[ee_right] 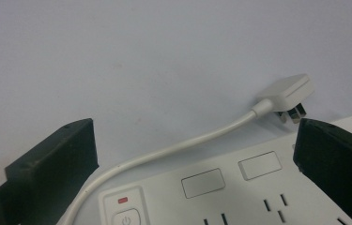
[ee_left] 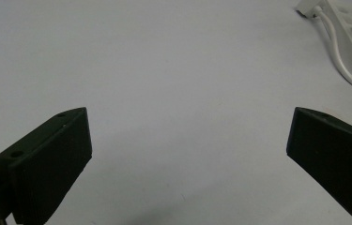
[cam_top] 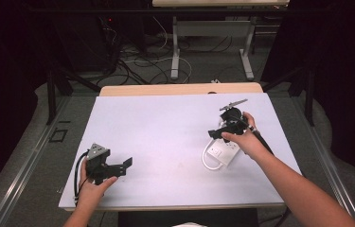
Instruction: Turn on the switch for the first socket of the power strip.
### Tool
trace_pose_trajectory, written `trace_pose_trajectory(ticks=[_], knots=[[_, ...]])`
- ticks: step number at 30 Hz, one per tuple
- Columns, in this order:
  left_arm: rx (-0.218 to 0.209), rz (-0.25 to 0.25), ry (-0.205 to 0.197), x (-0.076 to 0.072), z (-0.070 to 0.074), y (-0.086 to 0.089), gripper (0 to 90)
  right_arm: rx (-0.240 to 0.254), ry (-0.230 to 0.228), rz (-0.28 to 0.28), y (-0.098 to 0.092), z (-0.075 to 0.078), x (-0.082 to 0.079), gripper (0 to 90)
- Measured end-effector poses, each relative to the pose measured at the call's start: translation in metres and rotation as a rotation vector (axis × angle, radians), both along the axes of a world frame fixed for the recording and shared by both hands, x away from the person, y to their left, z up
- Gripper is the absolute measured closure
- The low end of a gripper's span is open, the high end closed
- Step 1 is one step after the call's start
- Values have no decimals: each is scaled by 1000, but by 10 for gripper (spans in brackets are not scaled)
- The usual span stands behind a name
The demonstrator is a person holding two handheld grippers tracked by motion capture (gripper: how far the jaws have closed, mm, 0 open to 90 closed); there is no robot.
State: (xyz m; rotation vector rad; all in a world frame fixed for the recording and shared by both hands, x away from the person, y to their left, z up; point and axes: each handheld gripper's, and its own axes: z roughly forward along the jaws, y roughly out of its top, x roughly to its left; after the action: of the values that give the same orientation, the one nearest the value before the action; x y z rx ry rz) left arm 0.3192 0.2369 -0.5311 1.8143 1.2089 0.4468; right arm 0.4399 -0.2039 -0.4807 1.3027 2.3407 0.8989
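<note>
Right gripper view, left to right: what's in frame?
Left black jaw of the right tongs, red indicator light and power button on the white power strip, white plug on its cord, right black jaw.

Your white power strip (ee_right: 239,192) lies flat on the pale surface (cam_top: 165,137), sockets and power button facing up. Its white cable (ee_right: 164,152) curves to the plug (ee_right: 288,93), lying just beside the strip.

Bright, evenly lit tabletop (cam_top: 165,123), dark surroundings, slightly soft focus perhaps
</note>
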Motion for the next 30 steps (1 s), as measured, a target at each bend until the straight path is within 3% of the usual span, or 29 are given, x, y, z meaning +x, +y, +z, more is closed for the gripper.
trace_pose_trajectory(ticks=[10, 13, 28, 30], knots=[[-40, -8, 5, -2, 1, 3, 5, -33, -94, 28, -6, 11, -17, 0], [-46, -7, 2, -3, 1, 3, 5, -24, -118, 29, -8, 16, -24, 0], [-18, 31, -2, -3, 1, 4, 4, 30, -181, 53, -27, 27, -70, 0], [-18, 36, -2, -3, 1, 4, 4, 17, -199, 49, -30, 25, -76, 0]])
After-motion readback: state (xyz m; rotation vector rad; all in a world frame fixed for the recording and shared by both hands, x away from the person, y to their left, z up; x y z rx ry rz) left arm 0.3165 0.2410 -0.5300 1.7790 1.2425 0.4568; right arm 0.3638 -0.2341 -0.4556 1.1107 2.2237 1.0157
